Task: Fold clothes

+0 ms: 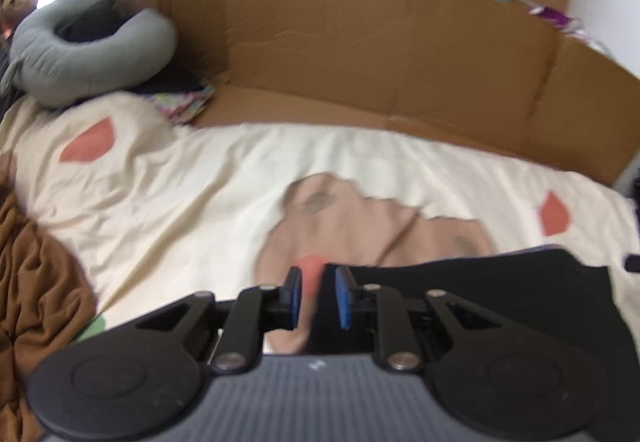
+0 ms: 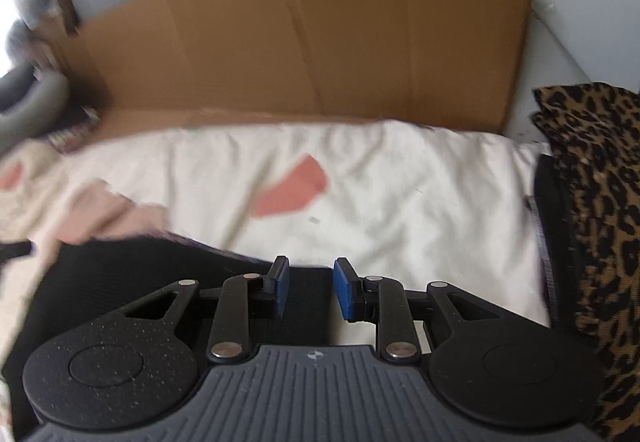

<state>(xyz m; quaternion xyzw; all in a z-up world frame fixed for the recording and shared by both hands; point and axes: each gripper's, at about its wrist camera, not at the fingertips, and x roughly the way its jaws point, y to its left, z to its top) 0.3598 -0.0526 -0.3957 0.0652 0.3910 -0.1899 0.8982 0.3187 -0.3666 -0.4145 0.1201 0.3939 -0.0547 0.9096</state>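
A black garment [image 1: 500, 282] lies spread on a cream bedsheet [image 1: 200, 181] printed with red and pinkish-beige patches. In the left wrist view my left gripper [image 1: 318, 276] hovers low over the garment's left edge. Its blue pads [image 1: 294, 294] stand a narrow gap apart, with the garment's edge and a pinkish patch showing between them. In the right wrist view my right gripper [image 2: 310, 270] is open over the black garment [image 2: 140, 266] at its right edge. Black cloth shows in the gap and bare sheet [image 2: 400, 201] lies just to the right. Both views are motion-blurred.
Flattened cardboard [image 1: 360, 41] stands along the bed's far side. A grey neck pillow [image 1: 80, 53] sits at the far left and crumpled brown cloth [image 1: 36, 282] at the near left. Leopard-print fabric [image 2: 592, 181] on a dark zipped item [image 2: 548, 222] borders the right.
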